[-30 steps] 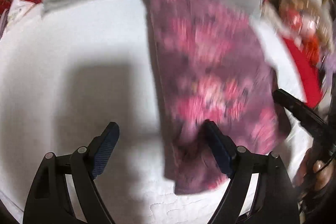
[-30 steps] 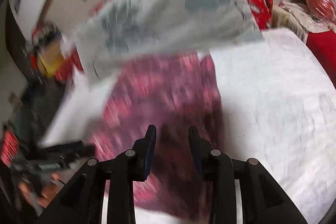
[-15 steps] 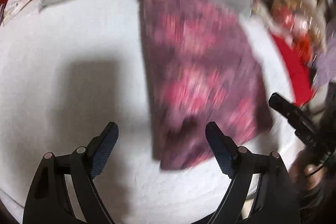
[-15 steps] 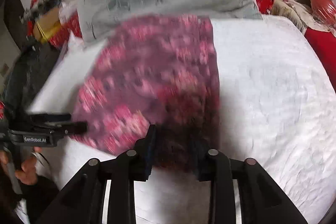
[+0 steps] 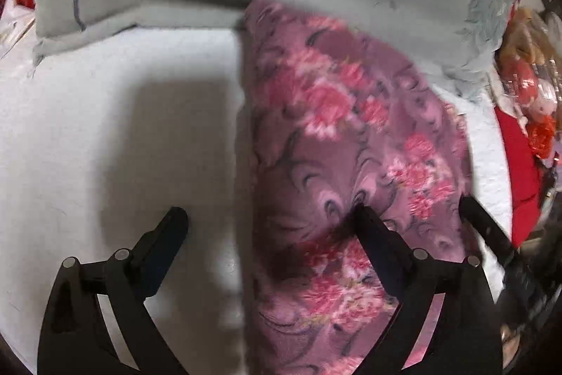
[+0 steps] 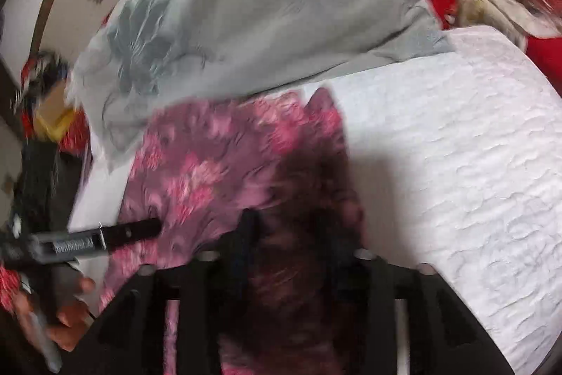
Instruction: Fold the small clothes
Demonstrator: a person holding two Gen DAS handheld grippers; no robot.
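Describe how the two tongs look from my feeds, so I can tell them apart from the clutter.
Both are matte black plastic. The left tongs have two long angled fingers with ribbed, dark blue-tinted pads and silver rivets at the joints. The right tongs look the same but blurred. In the right view, the left one's grey body carries a white printed label, unreadable here. No cables or sleeves show.
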